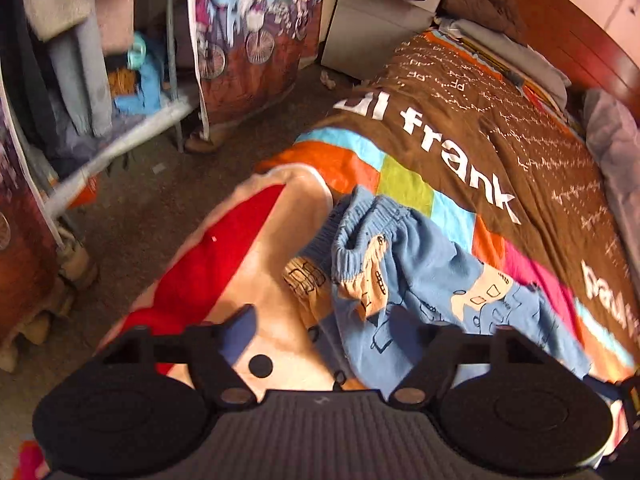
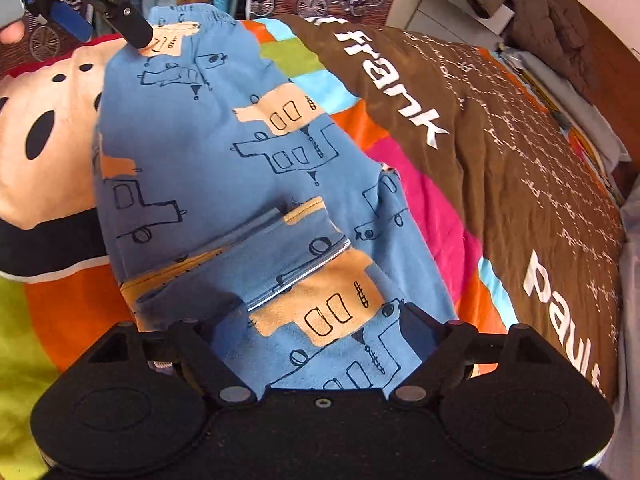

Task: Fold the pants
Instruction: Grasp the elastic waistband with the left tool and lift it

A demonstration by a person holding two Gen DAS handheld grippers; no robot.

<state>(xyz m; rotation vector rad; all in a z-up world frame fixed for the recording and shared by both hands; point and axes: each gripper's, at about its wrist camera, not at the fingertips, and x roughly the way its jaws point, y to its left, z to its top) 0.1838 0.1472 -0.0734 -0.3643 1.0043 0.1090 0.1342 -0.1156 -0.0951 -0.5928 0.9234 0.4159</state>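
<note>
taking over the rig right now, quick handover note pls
Left gripper: open, by the waistband of the blue pants, nothing clamped.
Right gripper: open, astride the leg end, cloth between its jaws but not pinched.
Pants lie rumpled on the bedspread, one cuff flipped back.
Done: no neat fold yet.
Left: flatten, then fold.

Pants on the bedspread, waistband beside the left tongs, cuffs between the right tongs.
</note>
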